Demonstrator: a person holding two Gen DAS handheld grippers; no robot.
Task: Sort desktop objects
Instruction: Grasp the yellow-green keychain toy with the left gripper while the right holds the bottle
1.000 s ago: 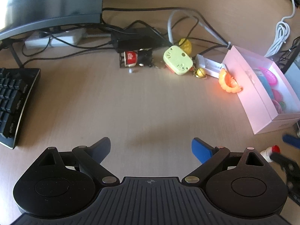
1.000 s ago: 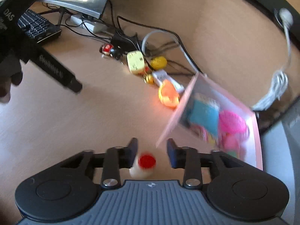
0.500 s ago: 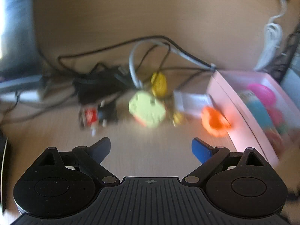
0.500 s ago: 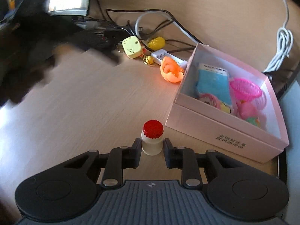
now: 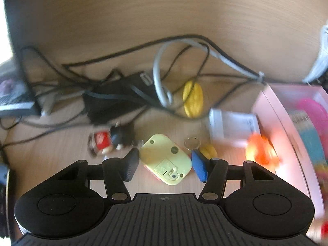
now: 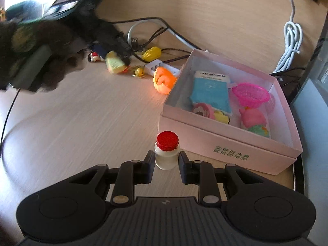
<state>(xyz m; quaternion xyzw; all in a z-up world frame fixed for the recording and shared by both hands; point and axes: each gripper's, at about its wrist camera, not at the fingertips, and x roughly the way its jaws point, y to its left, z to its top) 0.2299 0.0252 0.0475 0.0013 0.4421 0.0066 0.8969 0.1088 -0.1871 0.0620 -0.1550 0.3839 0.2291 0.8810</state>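
Pale wooden counter point(image 5: 184, 16): left gripper point(image 5: 165, 165) closing around a pale-green rounded plastic case point(image 5: 167, 160), pads not visibly pressing. Right gripper point(image 6: 166, 165) grasps a red-capped white bottle point(image 6: 166, 153) beside the pink cardboard box point(image 6: 225, 141), whose contents only the right view shows clearly.

The left hand-held gripper point(image 5: 165, 165) is showing a black ribbed body, two round black discs, silver screws and one blue pad beside a black one. The right hand-held gripper point(image 6: 166, 165) is showing black fingers on a grey ribbed body.
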